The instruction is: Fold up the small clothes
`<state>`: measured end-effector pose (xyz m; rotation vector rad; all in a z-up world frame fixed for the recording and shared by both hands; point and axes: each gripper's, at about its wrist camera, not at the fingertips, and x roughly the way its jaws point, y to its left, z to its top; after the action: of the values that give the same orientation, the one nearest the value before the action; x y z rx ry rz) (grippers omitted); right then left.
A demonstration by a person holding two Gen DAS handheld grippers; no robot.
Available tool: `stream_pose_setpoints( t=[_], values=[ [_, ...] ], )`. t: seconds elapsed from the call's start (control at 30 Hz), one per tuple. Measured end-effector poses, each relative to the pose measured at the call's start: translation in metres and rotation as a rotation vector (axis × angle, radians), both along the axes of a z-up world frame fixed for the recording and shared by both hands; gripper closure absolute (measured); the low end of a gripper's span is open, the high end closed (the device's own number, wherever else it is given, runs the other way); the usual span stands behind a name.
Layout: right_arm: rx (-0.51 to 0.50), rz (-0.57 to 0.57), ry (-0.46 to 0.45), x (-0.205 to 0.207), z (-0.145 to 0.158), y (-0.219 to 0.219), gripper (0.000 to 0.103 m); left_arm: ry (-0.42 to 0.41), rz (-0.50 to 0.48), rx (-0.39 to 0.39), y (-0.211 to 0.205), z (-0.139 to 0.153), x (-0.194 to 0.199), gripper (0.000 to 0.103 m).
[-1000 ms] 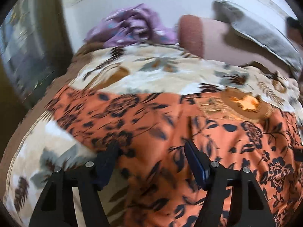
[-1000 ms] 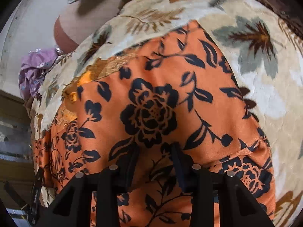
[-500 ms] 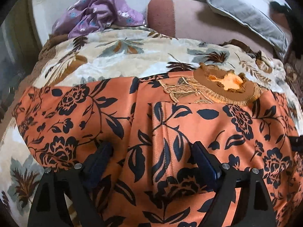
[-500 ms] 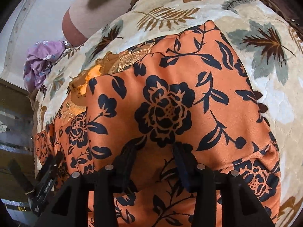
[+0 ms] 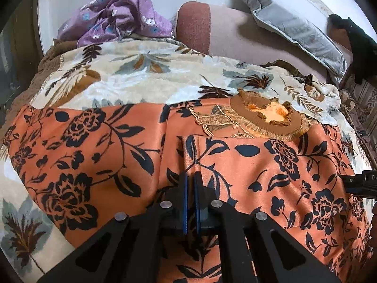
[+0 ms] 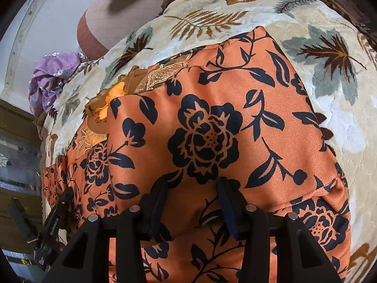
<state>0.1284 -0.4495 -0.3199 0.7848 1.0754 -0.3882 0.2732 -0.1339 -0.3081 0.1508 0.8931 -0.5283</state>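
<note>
An orange garment with black flowers [image 5: 99, 155] lies spread on a cream leaf-patterned blanket [image 5: 141, 75], its brown ribbed collar [image 5: 266, 118] at the far edge. A folded flap covers its right part. My left gripper [image 5: 190, 179] is shut, its jaws nearly together over the flap's edge; whether cloth is pinched between them is unclear. In the right wrist view the same garment [image 6: 212, 136] fills the middle. My right gripper [image 6: 192, 186] is open and rests on the cloth. The left gripper's body [image 6: 54, 226] shows at lower left.
A crumpled purple flowered cloth [image 5: 117, 16] lies at the blanket's far left. A brown and pink bolster [image 5: 212, 30] and a grey pillow [image 5: 294, 30] lie behind. The blanket [image 6: 341, 89] continues to the right of the garment.
My left gripper's jaws have gone from wide open to nearly together at the flap's edge. The right gripper has stayed open on the cloth. The left view has shifted slightly forward.
</note>
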Motion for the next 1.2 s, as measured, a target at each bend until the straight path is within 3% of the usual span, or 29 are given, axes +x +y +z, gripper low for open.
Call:
stream_pose_setpoints(
  t=[0.13,0.17,0.23,0.27,0.3,0.37,0.43,0.47,0.5,0.57,0.63,0.83,0.93,0.97,1.03,1.07,1.1,1.2],
  values=[
    [-0.002,0.003,-0.001,0.001,-0.001,0.0,0.052,0.058,0.005,-0.027,0.003,-0.003,0.006,0.097],
    [0.0,0.004,-0.002,0.002,-0.001,0.0,0.051,0.069,0.003,-0.027,0.002,-0.004,0.006,0.089],
    [0.003,0.004,-0.005,0.003,-0.001,-0.001,0.051,0.099,-0.029,-0.062,0.0,-0.004,0.005,0.062],
    [0.004,0.005,-0.005,0.003,-0.001,-0.001,0.05,0.09,-0.041,-0.075,-0.002,-0.002,0.002,0.042],
    [0.004,0.005,-0.005,0.003,-0.001,-0.001,0.05,0.071,-0.045,-0.077,-0.003,0.001,-0.002,0.037],
    [0.002,0.004,-0.005,0.003,-0.001,-0.001,0.05,-0.008,-0.073,-0.05,-0.009,0.005,-0.012,0.037],
    [0.0,0.005,-0.005,0.003,-0.001,-0.001,0.05,-0.002,-0.085,-0.01,-0.014,-0.002,-0.011,0.059],
    [-0.003,0.005,-0.004,0.004,-0.001,0.0,0.05,0.022,-0.076,0.016,-0.015,-0.008,-0.008,0.089],
    [-0.004,0.006,-0.004,0.004,-0.001,0.0,0.05,0.014,-0.058,0.031,-0.014,-0.011,-0.006,0.094],
    [-0.008,0.006,-0.004,0.005,-0.001,0.0,0.05,0.018,-0.05,-0.001,-0.009,-0.008,-0.002,0.101],
    [-0.01,0.004,-0.004,0.005,-0.001,0.001,0.05,0.012,-0.034,-0.045,-0.002,0.0,0.001,0.101],
    [-0.026,0.008,-0.003,0.006,-0.001,0.003,0.05,-0.022,0.014,-0.066,0.019,0.021,0.002,0.102],
    [-0.025,0.009,-0.008,0.004,-0.001,0.003,0.05,-0.1,0.07,-0.073,0.045,0.043,-0.001,0.102],
    [-0.02,0.007,-0.013,0.003,-0.002,0.002,0.05,-0.116,0.115,-0.058,0.058,0.05,0.001,0.099],
    [-0.008,0.001,-0.025,0.001,-0.002,0.001,0.05,-0.107,0.222,-0.056,0.091,0.055,0.01,0.061],
    [-0.002,0.0,-0.029,-0.001,-0.002,0.0,0.049,-0.096,0.301,-0.063,0.111,0.056,0.016,0.016],
    [0.009,-0.003,-0.037,-0.002,-0.003,-0.001,0.046,-0.087,0.383,-0.068,0.13,0.055,0.021,0.002],
    [0.051,-0.016,-0.059,-0.004,-0.003,-0.006,0.037,-0.013,0.613,-0.185,0.201,0.054,0.041,0.002]
  ],
)
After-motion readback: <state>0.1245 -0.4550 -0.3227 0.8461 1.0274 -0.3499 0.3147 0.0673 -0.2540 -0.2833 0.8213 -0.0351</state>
